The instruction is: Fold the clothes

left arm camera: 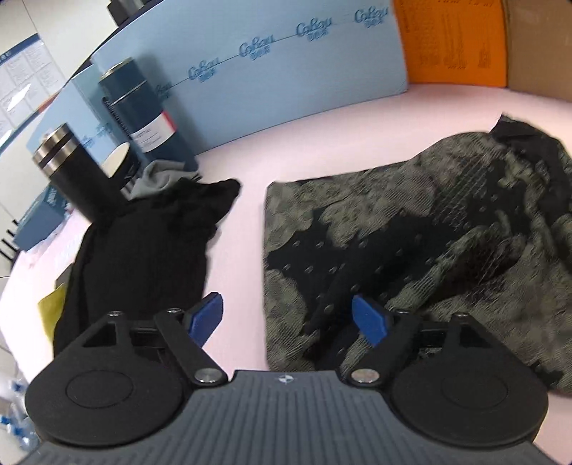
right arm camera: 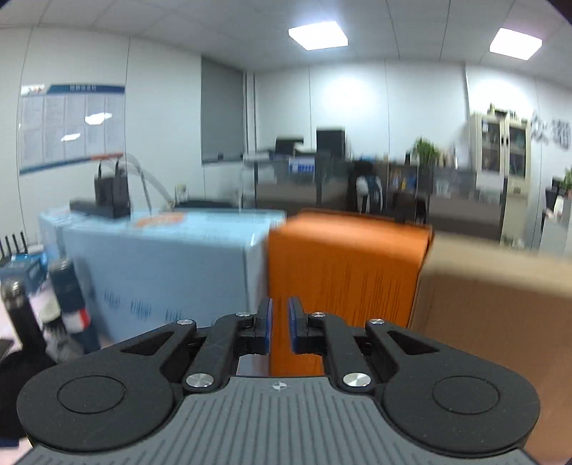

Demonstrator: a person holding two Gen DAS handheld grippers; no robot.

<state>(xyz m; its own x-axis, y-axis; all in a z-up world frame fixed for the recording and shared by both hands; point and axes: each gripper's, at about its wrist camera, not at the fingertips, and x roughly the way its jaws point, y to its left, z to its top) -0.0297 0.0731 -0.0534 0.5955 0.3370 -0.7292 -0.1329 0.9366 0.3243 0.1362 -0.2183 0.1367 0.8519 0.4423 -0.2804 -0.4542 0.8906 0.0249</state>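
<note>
The camo garment (left arm camera: pixel 411 229) lies partly folded on the pink table (left arm camera: pixel 321 118), black clothes (left arm camera: pixel 143 250) just left of it. Left tool (left arm camera: pixel 286 322) — spread wide, empty — hovers over the garment's near-left edge, likely lining up a grasp. Right tool (right arm camera: pixel 280 331) — nearly closed, empty — points away at boxes (right arm camera: pixel 343 272).

Office interior behind a pink work surface (left arm camera: pixel 321 118).

White walls and a tiled ceiling with two lit square panels (right arm camera: pixel 318 34); a blue-bordered wall poster (right arm camera: pixel 71 125) at left; a glass-fronted cabinet (right arm camera: pixel 500 161) at right; desks with dark monitors (right arm camera: pixel 330 141) mid-room; light blue (left arm camera: pixel 286 71), orange (right arm camera: pixel 343 272) and brown (right arm camera: pixel 500 304) boards edge the surface.
</note>
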